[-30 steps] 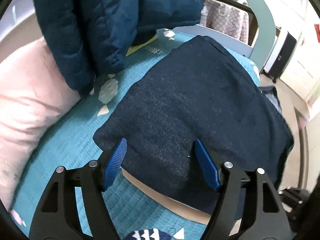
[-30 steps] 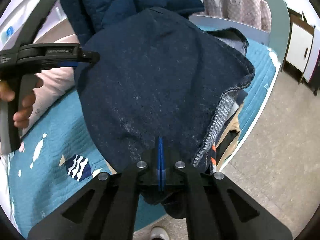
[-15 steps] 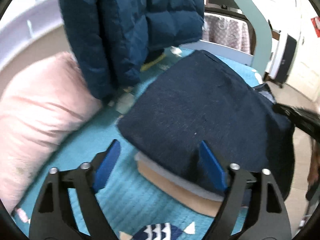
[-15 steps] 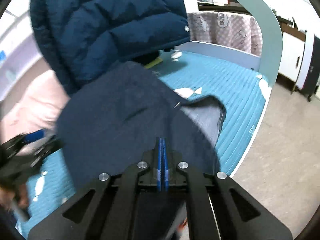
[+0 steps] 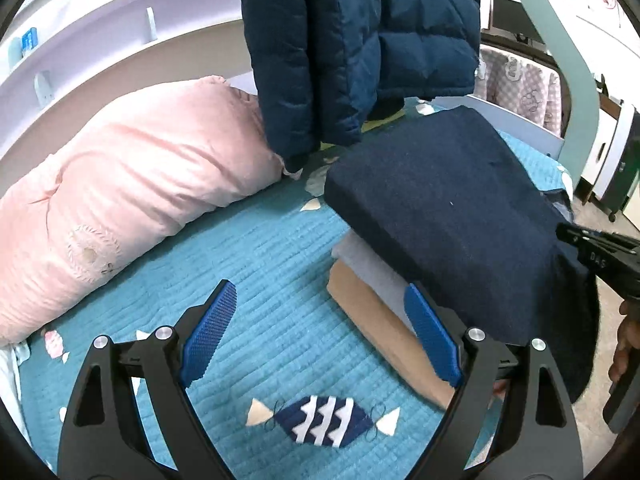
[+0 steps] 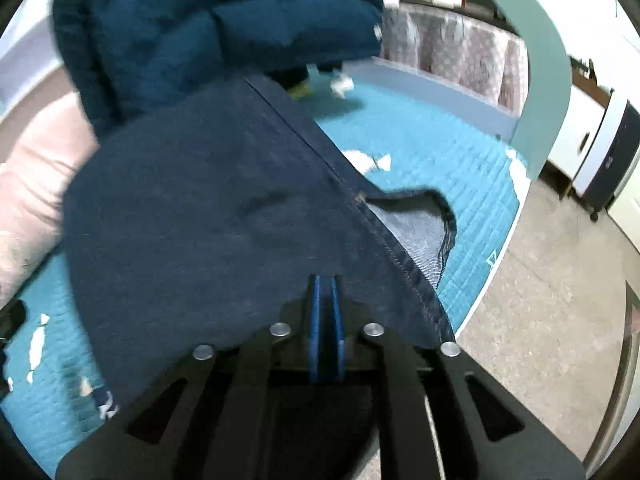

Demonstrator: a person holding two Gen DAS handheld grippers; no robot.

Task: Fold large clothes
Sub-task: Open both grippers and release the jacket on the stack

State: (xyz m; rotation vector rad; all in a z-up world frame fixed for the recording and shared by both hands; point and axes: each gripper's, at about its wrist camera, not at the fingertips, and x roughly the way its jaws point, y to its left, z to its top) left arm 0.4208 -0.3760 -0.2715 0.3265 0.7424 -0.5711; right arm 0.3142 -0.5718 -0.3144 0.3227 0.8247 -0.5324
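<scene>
On the teal quilted bed (image 5: 280,280), a folded dark navy denim garment (image 5: 460,208) is draped over a beige and grey folded stack (image 5: 376,292). Its hem is clamped by the right gripper (image 6: 325,312), while the left gripper (image 5: 320,332) is held with jaws spread wide, gripping nothing. Edges should be squared before the hem is let go.

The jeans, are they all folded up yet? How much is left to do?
Nearly. The folded jeans already lie on the pile, over a white garment and a tan one. The left gripper is open and off them. The right gripper is shut on their edge; letting go and tidying remains.

Home bedroom: bed with teal quilted cover (image 5: 280,264), pink pillow (image 5: 120,184), puffer jacket (image 5: 360,40) hanging above, white wall shelves (image 5: 100,32), folded clothes stack (image 5: 372,288)
</scene>
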